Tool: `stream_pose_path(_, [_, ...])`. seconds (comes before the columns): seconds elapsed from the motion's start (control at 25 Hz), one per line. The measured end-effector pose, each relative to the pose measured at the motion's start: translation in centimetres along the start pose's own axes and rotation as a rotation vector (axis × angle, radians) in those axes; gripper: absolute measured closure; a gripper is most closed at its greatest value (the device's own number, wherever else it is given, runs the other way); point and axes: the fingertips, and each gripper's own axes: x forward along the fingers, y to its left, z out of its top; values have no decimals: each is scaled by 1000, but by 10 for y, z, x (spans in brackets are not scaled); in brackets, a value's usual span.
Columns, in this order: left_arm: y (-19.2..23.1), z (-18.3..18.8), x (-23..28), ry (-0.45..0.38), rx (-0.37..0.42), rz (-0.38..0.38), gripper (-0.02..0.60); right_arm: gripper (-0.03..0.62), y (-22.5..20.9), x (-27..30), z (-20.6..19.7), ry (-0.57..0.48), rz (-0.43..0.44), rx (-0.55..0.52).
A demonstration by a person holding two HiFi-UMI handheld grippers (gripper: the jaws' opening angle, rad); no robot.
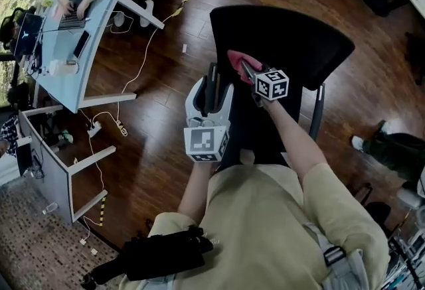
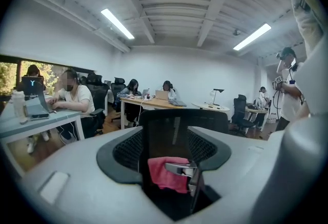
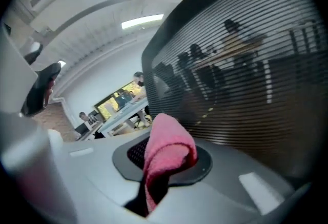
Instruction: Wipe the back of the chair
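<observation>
- Head view: camera on my head, aimed steeply down past my torso (image 1: 265, 229) onto the chair back (image 1: 279, 36) and the wood floor (image 1: 153, 116).
- Left gripper view: rides my left gripper (image 1: 212, 73), faces level across the office. Chair back close ahead, low centre. It also catches my right gripper (image 1: 243, 67) at its tip.
- Right gripper view: rides my right gripper, tipped up toward the ceiling (image 3: 102, 7), very near the chair's mesh.
- Shared: chair back, pink cloth (image 1: 234, 58) and window-side desk (image 1: 73, 63) show in all three.

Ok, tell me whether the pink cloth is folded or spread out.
Folded: the pink cloth doubles over in a bunch, clamped in the right gripper.
</observation>
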Motion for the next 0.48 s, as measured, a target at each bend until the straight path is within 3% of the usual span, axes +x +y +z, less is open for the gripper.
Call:
stream_pose_path(0.08, [11,-3,-5,2,3,24,334,552,41,43,5,18,87,-54])
stream_pose_path(0.16, [22,-5,-10,3,3,40,334,551,58,74,9,47,104,-91])
stream_pose_path(0.32, [30,-15,-16,14,0,40,334,551,19,76,12,58,-18,-67])
stream_pose_path(0.48, [20,-27,-4,20,-9,-12,334,551,-53,7,19,3,-178,-43])
